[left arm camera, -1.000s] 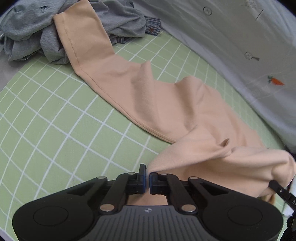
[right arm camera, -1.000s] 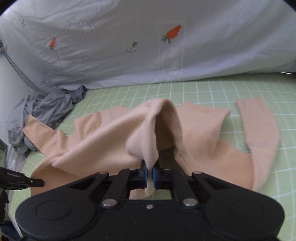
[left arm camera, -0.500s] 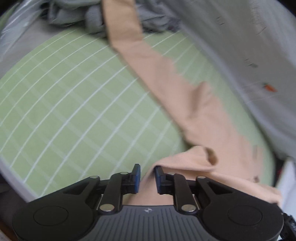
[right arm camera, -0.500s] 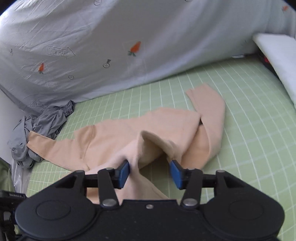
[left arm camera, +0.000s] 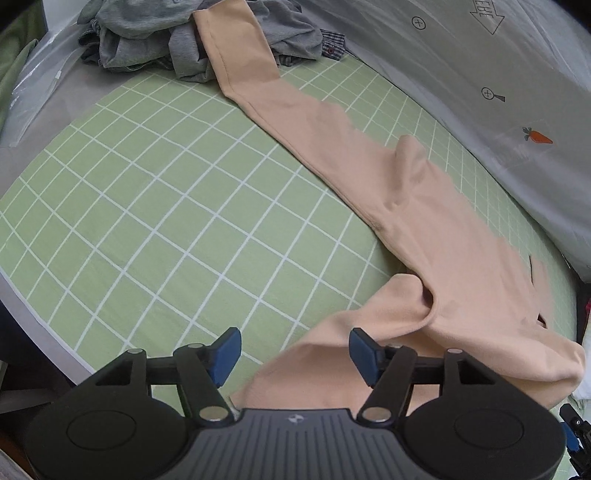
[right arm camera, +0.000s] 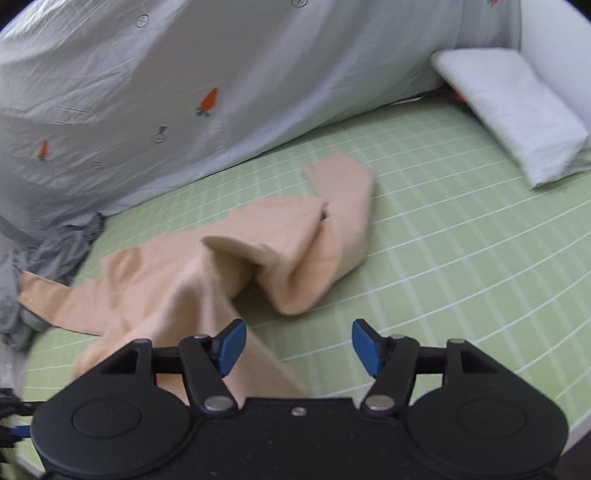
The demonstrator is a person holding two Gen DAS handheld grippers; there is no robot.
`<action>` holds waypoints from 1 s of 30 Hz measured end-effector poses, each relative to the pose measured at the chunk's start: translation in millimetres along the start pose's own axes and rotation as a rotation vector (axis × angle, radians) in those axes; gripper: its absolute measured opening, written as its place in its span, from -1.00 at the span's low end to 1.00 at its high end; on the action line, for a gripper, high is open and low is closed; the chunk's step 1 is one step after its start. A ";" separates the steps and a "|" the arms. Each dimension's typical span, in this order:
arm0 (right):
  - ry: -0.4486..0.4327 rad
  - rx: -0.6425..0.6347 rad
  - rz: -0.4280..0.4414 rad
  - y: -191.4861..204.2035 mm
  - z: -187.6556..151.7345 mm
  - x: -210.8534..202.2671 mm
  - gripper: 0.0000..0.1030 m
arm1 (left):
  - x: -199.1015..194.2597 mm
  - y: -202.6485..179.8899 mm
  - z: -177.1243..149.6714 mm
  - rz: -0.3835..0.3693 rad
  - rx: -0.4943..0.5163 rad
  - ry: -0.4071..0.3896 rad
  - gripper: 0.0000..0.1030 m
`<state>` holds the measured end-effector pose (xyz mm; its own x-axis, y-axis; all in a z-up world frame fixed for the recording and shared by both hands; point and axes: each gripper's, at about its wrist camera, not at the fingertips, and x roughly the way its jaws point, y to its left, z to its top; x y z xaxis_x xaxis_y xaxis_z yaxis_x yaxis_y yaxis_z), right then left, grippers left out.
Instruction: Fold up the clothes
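A peach long-sleeved garment (left arm camera: 424,221) lies spread and partly bunched on the green checked bed sheet (left arm camera: 166,221). One sleeve runs up onto a grey clothes pile (left arm camera: 147,33). My left gripper (left arm camera: 294,350) is open and empty, just above the garment's near edge. In the right wrist view the garment (right arm camera: 258,254) lies rumpled with a raised fold in the middle. My right gripper (right arm camera: 297,347) is open and empty above the sheet (right arm camera: 461,240), with the garment's near edge under its left finger.
A pale blue quilt with carrot prints (right arm camera: 184,92) runs along the far side of the bed. A white pillow (right arm camera: 517,107) lies at the right. The bed edge (left arm camera: 37,314) and a plastic bag (left arm camera: 33,85) are at the left.
Both grippers were shut on the peach garment a second ago. Both have opened wide and let it go. The cloth has dropped onto the sheet and both grippers have pulled back.
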<state>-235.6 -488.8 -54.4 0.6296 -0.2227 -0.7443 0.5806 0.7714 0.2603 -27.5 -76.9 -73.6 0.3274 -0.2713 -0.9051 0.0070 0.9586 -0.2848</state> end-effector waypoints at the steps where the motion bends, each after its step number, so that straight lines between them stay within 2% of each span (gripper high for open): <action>1: -0.009 -0.016 -0.026 -2.0 -1.1 -1.2 0.30 | 0.4 -3.4 -2.1 0.005 0.008 0.000 0.27; 3: 0.029 -0.107 -0.074 -0.8 -7.2 6.0 0.37 | 0.2 -8.7 -5.3 0.014 0.019 -0.001 0.29; 4: 0.080 -0.195 -0.090 2.9 -15.2 16.3 0.41 | 0.0 -10.9 -6.8 0.017 0.023 -0.001 0.29; 6: 0.175 -0.367 -0.120 10.5 -31.6 36.4 0.31 | -0.8 -14.9 -9.6 0.016 0.027 0.005 0.30; 8: 0.194 -0.463 -0.072 21.1 -47.8 48.0 0.25 | -3.5 -18.1 -13.6 0.018 0.035 0.004 0.30; 11: 0.156 -0.479 0.034 37.7 -52.0 55.4 0.25 | -8.5 -23.0 -20.4 0.021 0.047 0.000 0.33; 15: 0.132 -0.535 0.110 52.8 -47.8 72.4 0.20 | -13.6 -23.1 -28.6 0.026 0.049 0.001 0.39; 18: 0.148 -0.508 0.218 50.2 -43.2 82.0 -0.10 | -14.9 -21.8 -32.9 0.024 0.038 0.004 0.39; 21: 0.162 -0.484 0.292 43.8 -41.2 82.1 -0.88 | -14.4 -21.1 -34.2 0.015 0.021 0.010 0.39; 22: 0.159 -0.472 0.299 40.8 -40.7 76.9 -0.94 | -14.2 -21.2 -34.4 0.012 0.017 0.012 0.39; 25: 0.153 -0.404 0.314 26.1 -38.1 58.2 -0.94 | -13.6 -23.9 -33.7 0.009 0.017 0.006 0.39; 30: 0.190 -0.253 0.275 -8.6 -40.2 12.8 -0.95 | -8.6 -29.6 -29.1 -0.001 0.014 0.006 0.39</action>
<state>-253.3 -474.3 -90.9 0.6234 0.1073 -0.7745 0.2441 0.9144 0.3231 -58.0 -105.5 -66.6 0.3220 -0.2724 -0.9067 0.0203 0.9595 -0.2811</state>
